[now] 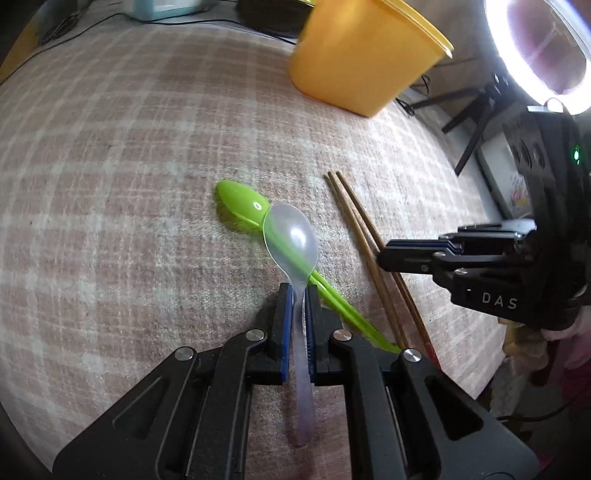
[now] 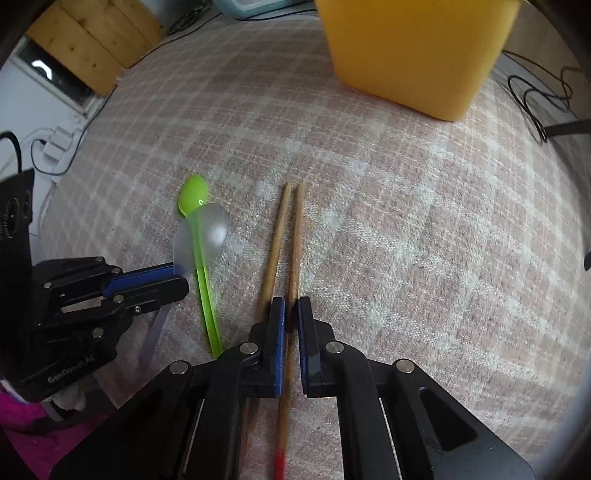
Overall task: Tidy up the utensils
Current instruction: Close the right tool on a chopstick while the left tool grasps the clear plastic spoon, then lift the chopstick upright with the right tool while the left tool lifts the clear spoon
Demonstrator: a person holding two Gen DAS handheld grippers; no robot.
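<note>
My left gripper (image 1: pixel 298 291) is shut on the handle of a clear plastic spoon (image 1: pixel 291 236), bowl forward, held just above the cloth. A green spoon (image 1: pixel 240 205) lies on the cloth under and beside it. My right gripper (image 2: pixel 291 302) is shut on one wooden chopstick (image 2: pixel 294 240); the second chopstick (image 2: pixel 275 243) lies just left of its fingers. The yellow container (image 1: pixel 365 55) stands at the far side. The right gripper shows in the left wrist view (image 1: pixel 391 256), over the chopsticks (image 1: pixel 354 221). The left gripper (image 2: pixel 181 277) with the clear spoon (image 2: pixel 207 236) shows in the right wrist view.
A pink checked cloth (image 2: pixel 406 221) covers the table. A ring light on a tripod (image 1: pixel 517 55) stands at the right. Cables (image 2: pixel 535 99) lie behind the yellow container (image 2: pixel 417 51). A teal box (image 1: pixel 162 9) sits at the far edge.
</note>
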